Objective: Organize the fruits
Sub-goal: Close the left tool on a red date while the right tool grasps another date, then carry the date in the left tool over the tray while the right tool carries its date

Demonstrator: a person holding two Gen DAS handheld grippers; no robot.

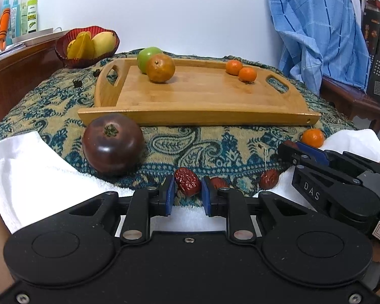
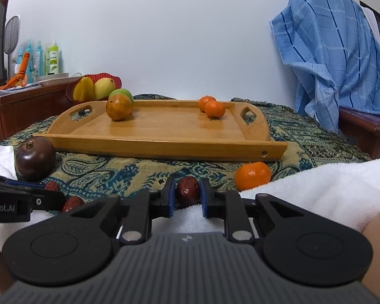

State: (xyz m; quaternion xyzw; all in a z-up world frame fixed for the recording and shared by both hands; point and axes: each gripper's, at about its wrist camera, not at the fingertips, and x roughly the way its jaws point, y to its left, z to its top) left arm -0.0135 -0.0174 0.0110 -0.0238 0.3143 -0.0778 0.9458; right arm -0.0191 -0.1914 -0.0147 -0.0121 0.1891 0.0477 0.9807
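Showing the third wrinkled red date [image 1: 217, 183] alone, the left view had the left gripper [image 1: 188, 190] clamping a date [image 1: 187, 181], the right gripper [image 2: 188, 193] clamping another [image 2: 188, 190], on paisley cloth [image 2: 119, 169].

Black hand-held gripper [image 1: 188, 188], blue pads [image 1: 170, 195]

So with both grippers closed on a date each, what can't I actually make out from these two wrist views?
- Left wrist view: a third wrinkled red date sits mostly behind the left gripper's right finger.
- Both views: the round green fruit on the wooden tray is partly covered by the brown-orange fruit.
- Both views: the labels on the plastic bottles are too small to read.
- Left wrist view: the right gripper's date is hidden by its own fingers.
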